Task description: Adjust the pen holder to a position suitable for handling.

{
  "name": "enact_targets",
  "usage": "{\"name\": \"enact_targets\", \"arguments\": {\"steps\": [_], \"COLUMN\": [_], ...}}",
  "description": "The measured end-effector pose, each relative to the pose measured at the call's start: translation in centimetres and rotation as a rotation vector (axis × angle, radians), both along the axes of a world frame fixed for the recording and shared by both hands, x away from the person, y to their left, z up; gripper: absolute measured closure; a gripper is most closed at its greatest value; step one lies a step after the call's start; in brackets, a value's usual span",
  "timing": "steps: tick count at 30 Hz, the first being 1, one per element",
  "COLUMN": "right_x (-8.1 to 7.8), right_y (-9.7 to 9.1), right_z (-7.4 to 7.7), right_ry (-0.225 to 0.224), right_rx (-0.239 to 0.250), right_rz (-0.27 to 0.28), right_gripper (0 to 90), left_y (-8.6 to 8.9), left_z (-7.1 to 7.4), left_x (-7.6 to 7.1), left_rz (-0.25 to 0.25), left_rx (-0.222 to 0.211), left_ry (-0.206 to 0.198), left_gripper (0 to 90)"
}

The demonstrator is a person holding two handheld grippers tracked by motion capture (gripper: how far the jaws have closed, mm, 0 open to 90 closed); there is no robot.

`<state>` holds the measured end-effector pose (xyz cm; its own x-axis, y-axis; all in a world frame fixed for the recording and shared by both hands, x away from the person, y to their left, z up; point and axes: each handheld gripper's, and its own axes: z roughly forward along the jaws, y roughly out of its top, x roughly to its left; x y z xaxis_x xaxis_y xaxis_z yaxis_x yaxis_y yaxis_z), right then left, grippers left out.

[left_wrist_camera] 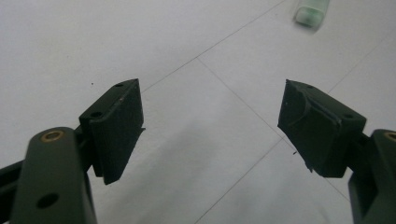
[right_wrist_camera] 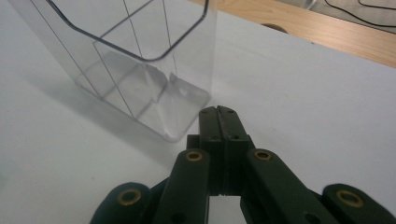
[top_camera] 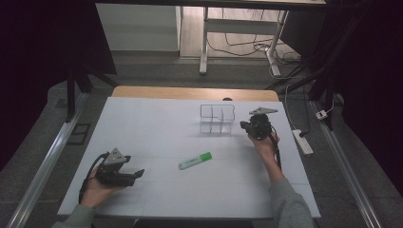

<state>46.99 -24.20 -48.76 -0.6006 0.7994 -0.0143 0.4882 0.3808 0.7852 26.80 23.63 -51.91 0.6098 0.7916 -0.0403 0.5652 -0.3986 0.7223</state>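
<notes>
Clear plastic organizer: upright, rounded rim, thin inner dividers, nothing inside, on white bench | right tongs pressed together, just beside organizer's corner | green highlighter lying well nearer the person than organizer | left tongs spread, farthest off

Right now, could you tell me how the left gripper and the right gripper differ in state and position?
The left gripper has its jaws spread wide with nothing between them; the right gripper has its jaws shut together, also on nothing. The left one sits near the table's front edge, short of the green marker; the right one sits farther back, beside the clear divided container. Both are hand-held and black.
</notes>
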Motion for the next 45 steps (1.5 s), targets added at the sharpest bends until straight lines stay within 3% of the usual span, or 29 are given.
{"name": "enact_targets", "arguments": {"steps": [7,18,29,45], "right_x": [0.9,1.4,1.6,1.7], "right_y": [1.2,1.8,2.0,4.5], "right_z": [-0.4,-0.9,-1.0,-1.3], "right_ry": [0.003,0.000,-0.010,-0.022], "right_rx": [0.033,0.011,0.019,0.008], "right_rz": [0.020,0.019,0.018,0.067], "right_gripper": [89.3,89.3,89.3,89.3], "left_y": [0.0,0.3,0.1,0.1], "left_z": [0.0,-0.3,-0.4,-0.6], "left_x": [-0.1,-0.1,0.0,0.1], "left_rz": [0.000,-0.002,-0.008,-0.006], "left_rx": [0.006,0.010,0.016,0.021], "left_ry": [0.000,0.008,0.012,0.019], "left_gripper": [22.3,22.3,22.4,22.3]}}
